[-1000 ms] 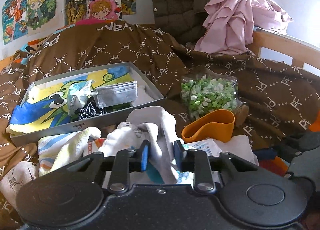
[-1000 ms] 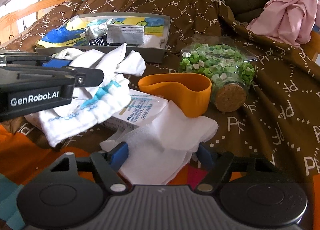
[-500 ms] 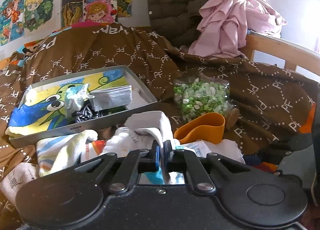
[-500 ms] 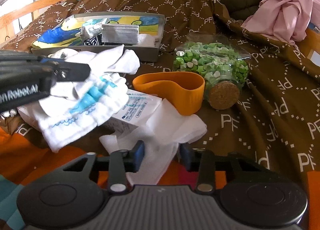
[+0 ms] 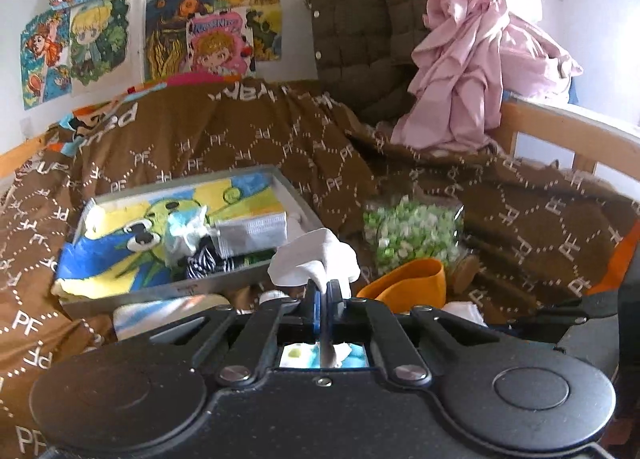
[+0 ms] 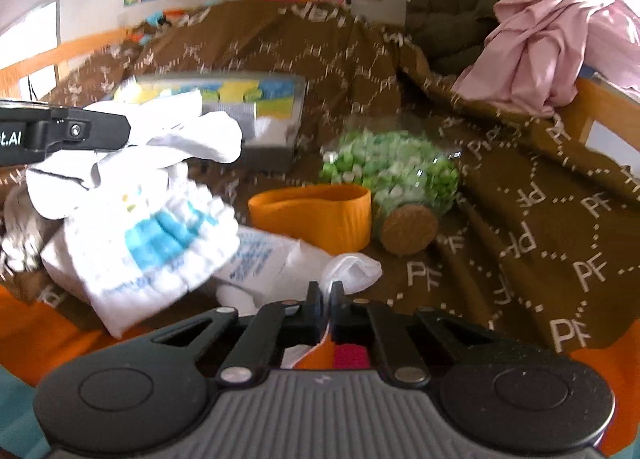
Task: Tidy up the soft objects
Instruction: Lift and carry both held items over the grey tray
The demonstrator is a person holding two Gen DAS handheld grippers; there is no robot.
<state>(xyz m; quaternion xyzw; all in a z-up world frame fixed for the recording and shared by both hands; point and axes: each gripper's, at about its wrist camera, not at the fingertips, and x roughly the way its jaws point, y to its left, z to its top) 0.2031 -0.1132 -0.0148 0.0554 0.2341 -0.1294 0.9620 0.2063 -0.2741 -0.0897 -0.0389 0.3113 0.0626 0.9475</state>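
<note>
The left gripper is clamped on a white sock with blue bands, which hangs clear of the bed. Its jaws have just been closing, with the sock between them. The right gripper pinches the edge of a white cloth lying on the brown bedspread; its jaws have just been closing on that cloth. Beyond lie an orange band and a corked jar of green beads. Farther back sits a grey tray holding folded items.
</note>
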